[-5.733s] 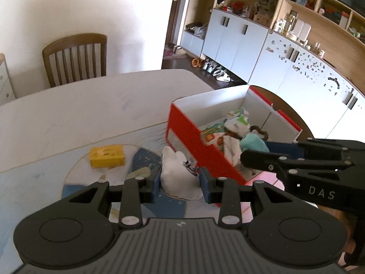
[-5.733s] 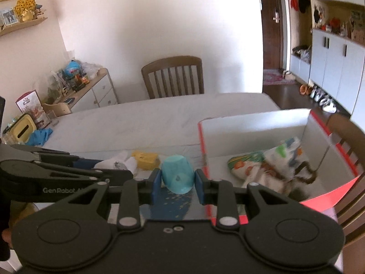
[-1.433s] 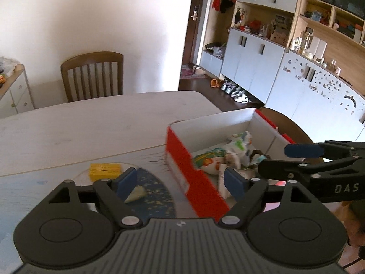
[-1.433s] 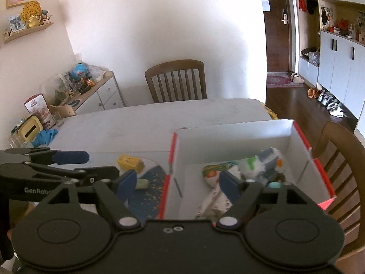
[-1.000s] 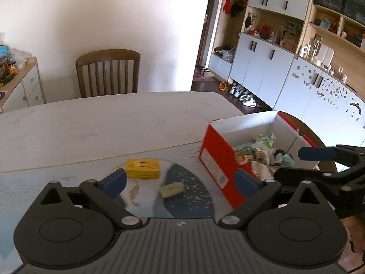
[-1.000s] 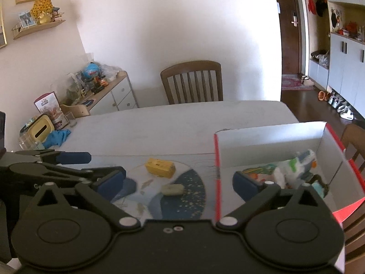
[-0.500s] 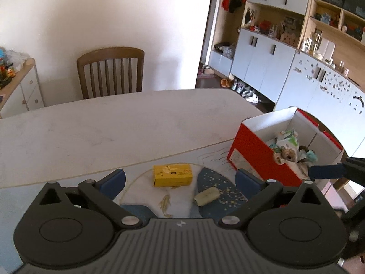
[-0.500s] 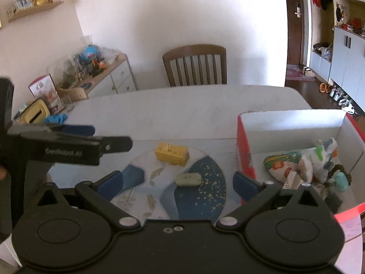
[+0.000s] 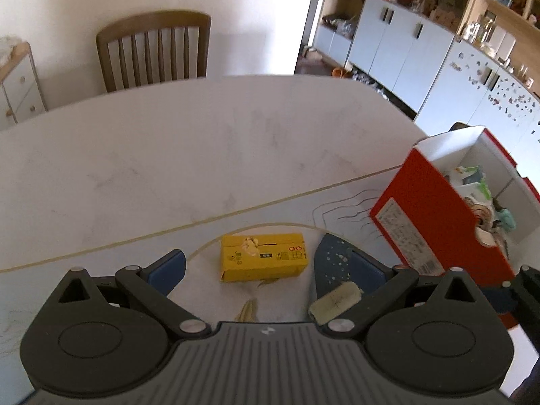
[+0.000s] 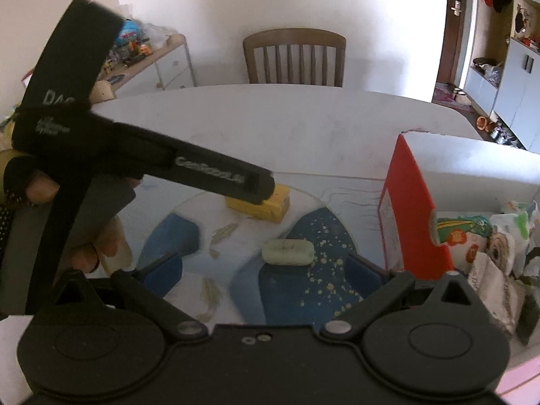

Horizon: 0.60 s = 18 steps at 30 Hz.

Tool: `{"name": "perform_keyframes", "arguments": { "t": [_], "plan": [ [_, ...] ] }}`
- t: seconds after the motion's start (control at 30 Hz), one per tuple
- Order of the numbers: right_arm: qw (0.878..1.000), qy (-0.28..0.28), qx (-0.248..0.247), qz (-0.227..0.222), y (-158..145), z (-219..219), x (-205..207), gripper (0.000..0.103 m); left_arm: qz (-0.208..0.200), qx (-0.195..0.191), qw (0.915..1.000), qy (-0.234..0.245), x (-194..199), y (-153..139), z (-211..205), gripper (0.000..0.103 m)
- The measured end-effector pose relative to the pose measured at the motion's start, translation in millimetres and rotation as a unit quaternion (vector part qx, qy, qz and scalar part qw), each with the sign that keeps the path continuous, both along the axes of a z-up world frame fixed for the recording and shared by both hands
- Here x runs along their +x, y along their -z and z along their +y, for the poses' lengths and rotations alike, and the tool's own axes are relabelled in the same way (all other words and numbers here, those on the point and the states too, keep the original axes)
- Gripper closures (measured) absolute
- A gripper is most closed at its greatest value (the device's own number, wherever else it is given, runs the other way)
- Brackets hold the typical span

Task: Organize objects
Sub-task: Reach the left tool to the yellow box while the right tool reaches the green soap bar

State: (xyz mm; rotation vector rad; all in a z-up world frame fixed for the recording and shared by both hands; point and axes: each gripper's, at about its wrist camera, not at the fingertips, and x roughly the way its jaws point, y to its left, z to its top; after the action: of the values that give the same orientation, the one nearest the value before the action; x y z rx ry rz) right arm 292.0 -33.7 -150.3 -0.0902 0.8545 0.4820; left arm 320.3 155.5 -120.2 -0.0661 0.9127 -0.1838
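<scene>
A yellow carton (image 9: 264, 261) lies on the patterned mat, framed between the wide-open fingers of my left gripper (image 9: 266, 270). A pale green bar (image 9: 335, 302) rests close to the left gripper's right finger. In the right wrist view the same pale green bar (image 10: 288, 252) sits just ahead of my open, empty right gripper (image 10: 263, 271). The yellow carton (image 10: 266, 204) is partly covered there by the left gripper's body (image 10: 202, 173). The red-and-white box (image 10: 415, 212) holding packets and cloth stands to the right.
The red box (image 9: 435, 216) stands at the table's right edge, near a chair back. A wooden chair (image 9: 153, 50) is behind the white table (image 9: 202, 141). A person's hand (image 10: 37, 185) holds the left gripper. A cluttered sideboard (image 10: 148, 64) lines the left wall.
Both grippers, earlier shut on a white cloth and a teal cup, opened over the box and are empty. They swung left and down toward the yellow carton and green bar.
</scene>
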Motion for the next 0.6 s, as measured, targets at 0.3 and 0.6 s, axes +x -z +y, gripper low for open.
{"name": "perform_keyframes", "arguments": {
  "t": [0.3, 0.6],
  "plan": [
    [0.999, 0.022, -0.018, 0.027, 33, 7, 30, 0.006, 0.035, 0.006, 0.9993, -0.010, 25, 30, -4, 0.000],
    [0.999, 0.020, -0.027, 0.036, 48, 12, 42, 0.019, 0.038, 0.015, 0.9990, -0.017, 33, 46, -4, 0.000]
  ]
}}
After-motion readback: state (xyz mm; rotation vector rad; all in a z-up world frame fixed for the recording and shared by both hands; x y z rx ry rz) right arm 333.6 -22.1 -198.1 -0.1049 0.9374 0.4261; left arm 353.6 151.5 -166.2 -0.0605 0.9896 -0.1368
